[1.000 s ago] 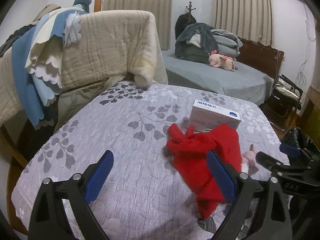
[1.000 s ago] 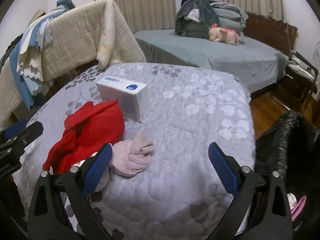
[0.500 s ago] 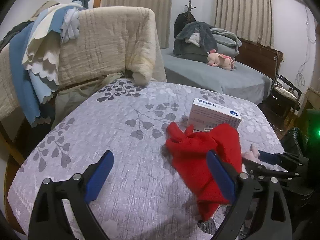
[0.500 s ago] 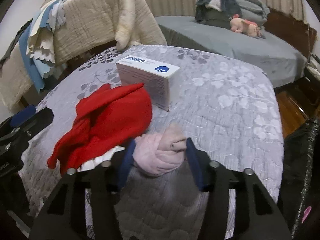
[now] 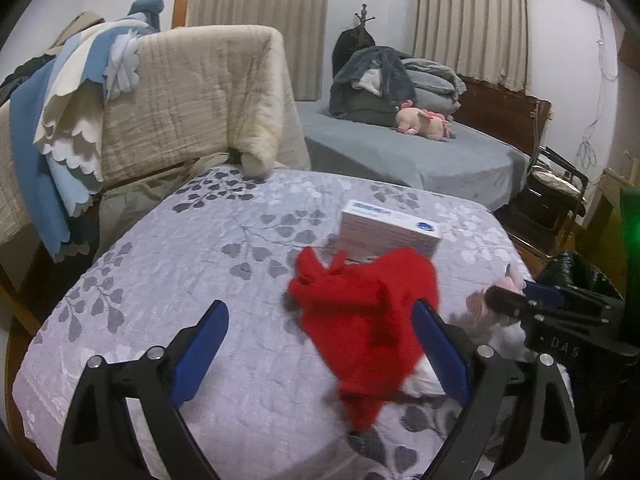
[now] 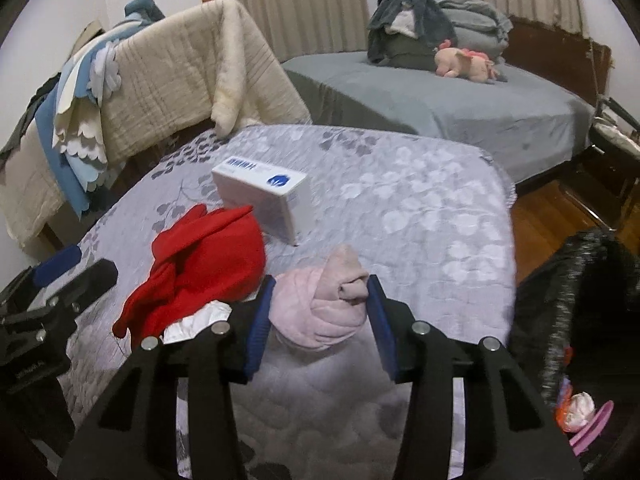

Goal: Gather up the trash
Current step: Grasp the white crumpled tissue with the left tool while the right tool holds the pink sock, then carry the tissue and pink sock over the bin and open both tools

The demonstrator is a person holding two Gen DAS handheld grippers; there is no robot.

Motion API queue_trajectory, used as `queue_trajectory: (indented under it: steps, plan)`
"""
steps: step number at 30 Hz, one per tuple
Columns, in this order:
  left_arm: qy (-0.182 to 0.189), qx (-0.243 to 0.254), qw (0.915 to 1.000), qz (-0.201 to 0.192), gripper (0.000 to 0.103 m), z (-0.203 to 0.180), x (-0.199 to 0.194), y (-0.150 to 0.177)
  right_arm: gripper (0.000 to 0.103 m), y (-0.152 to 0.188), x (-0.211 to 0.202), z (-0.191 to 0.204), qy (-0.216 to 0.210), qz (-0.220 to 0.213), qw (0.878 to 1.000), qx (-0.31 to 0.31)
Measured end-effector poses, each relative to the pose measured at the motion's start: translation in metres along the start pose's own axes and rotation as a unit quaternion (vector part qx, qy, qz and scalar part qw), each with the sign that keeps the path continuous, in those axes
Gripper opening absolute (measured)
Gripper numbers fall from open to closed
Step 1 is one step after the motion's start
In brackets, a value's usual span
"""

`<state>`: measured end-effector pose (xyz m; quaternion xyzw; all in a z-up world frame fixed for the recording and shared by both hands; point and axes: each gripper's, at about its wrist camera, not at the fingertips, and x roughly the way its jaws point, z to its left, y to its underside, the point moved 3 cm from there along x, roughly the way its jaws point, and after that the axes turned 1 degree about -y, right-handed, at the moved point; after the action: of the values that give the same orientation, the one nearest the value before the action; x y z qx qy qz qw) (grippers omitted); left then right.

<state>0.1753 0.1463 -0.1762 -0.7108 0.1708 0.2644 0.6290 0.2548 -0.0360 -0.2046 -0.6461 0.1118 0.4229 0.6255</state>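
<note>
We saw a bedroom with white walls (image 5: 568, 52) and beige curtains (image 5: 260, 20) drawn over two windows. A bed (image 6: 460, 104) with a grey sheet stood at the back, against a dark wooden headboard (image 5: 504, 104), and folded bedding (image 6: 432, 28) was piled on it with a pink plush toy (image 6: 464, 62) beside the pile. A coat stand (image 5: 362, 26) rose behind the pile. Nearer, a cream quilt (image 5: 192, 96) and a blue scalloped blanket (image 5: 52, 112) hung over a wooden frame. In front lay a surface under a grey leaf-patterned cover (image 5: 192, 264). The floor (image 6: 552, 216) was brown wood, and a dark chair (image 5: 556, 188) stood to the right.
</note>
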Motion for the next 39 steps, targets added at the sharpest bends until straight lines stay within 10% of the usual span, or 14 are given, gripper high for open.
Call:
queue_trajectory:
  steps: [17, 39]
  plan:
    - [0.061, 0.039, 0.9963, 0.046, 0.054, -0.072, -0.014, 0.037, 0.044, 0.013, -0.039, -0.036, 0.019, -0.018, 1.0, 0.017]
    - [0.055, 0.003, 0.9912, 0.121, 0.059, -0.068, 0.052, 0.039, 0.044, 0.017, -0.027, -0.039, 0.02, -0.008, 1.0, 0.016]
